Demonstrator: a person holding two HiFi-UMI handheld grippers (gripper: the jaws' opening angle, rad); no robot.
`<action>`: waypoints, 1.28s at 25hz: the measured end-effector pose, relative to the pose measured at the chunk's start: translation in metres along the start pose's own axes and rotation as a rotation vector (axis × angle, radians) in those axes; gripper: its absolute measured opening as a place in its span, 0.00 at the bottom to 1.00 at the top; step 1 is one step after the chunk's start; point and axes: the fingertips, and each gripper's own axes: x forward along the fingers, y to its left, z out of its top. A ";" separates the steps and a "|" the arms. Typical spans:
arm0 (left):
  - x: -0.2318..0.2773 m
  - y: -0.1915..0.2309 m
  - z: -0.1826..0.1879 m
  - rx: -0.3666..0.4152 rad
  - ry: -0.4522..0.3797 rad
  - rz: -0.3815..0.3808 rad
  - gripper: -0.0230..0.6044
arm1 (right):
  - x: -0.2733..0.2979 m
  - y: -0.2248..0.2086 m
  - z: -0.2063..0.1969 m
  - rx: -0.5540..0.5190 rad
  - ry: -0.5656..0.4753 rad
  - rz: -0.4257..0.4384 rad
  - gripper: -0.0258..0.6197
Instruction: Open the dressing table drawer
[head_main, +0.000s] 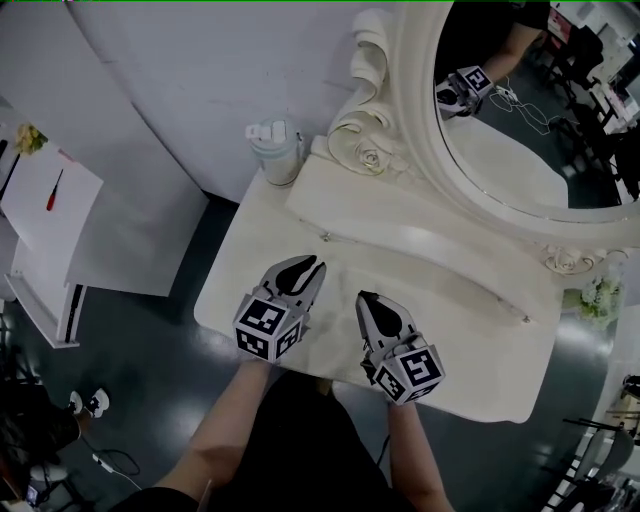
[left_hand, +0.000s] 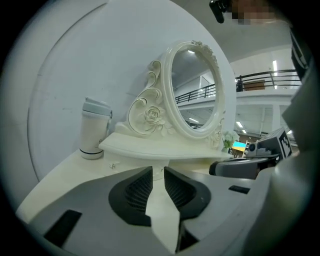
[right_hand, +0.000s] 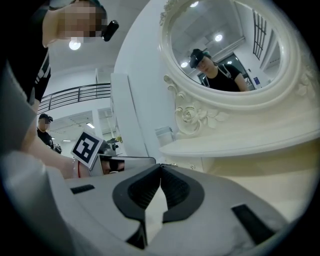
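The cream dressing table (head_main: 250, 270) carries a raised shelf (head_main: 400, 215) under an oval mirror (head_main: 520, 110). Small drawer knobs show on the shelf's front, one at the left (head_main: 324, 237) (left_hand: 114, 165) and one at the right (head_main: 527, 318). My left gripper (head_main: 312, 268) (left_hand: 158, 170) hovers over the tabletop near the front edge, pointing at the shelf, its jaws a little apart with nothing between them. Beside it, my right gripper (head_main: 366, 298) (right_hand: 160, 167) points the same way with its tips touching and empty. Neither gripper touches a knob.
A pale tumbler with a lid (head_main: 275, 148) (left_hand: 94, 129) stands at the table's back left corner. Small white flowers (head_main: 600, 297) sit at the far right. A white cabinet (head_main: 50, 200) stands on the dark floor to the left.
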 end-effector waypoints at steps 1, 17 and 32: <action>0.005 0.003 -0.001 -0.003 0.009 0.000 0.16 | 0.003 -0.002 -0.001 0.005 0.001 -0.002 0.05; 0.057 0.041 -0.021 -0.027 0.140 0.086 0.26 | 0.029 -0.024 -0.015 0.044 0.028 -0.032 0.05; 0.073 0.043 -0.029 -0.052 0.178 0.102 0.20 | 0.023 -0.033 -0.025 0.063 0.037 -0.074 0.05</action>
